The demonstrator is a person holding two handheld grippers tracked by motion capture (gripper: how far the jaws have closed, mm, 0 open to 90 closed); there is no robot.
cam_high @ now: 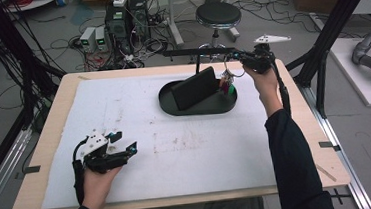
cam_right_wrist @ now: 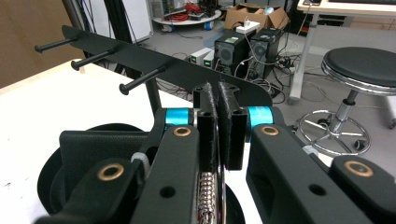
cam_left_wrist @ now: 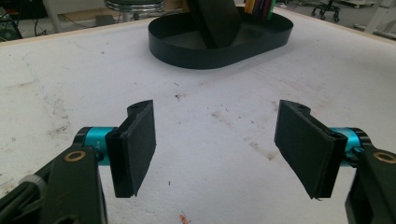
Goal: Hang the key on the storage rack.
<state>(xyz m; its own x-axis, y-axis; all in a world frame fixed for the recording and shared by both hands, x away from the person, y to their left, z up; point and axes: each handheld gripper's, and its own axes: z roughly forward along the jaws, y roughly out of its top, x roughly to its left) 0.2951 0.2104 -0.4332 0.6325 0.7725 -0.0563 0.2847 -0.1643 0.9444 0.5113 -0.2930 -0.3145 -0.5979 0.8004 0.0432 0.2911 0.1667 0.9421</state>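
In the high view, the right gripper is hovering over the far right end of the black oval tray, gripping a metal key ring whose colourful tags are hanging just above the tray. The left gripper is resting near the table's front left.

In the left gripper view, its 2 jaws are standing wide apart, released.

In the right gripper view, the right gripper's 2 jaws are clenching on the ring's beaded chain, just before a black rack with 3 pegs.
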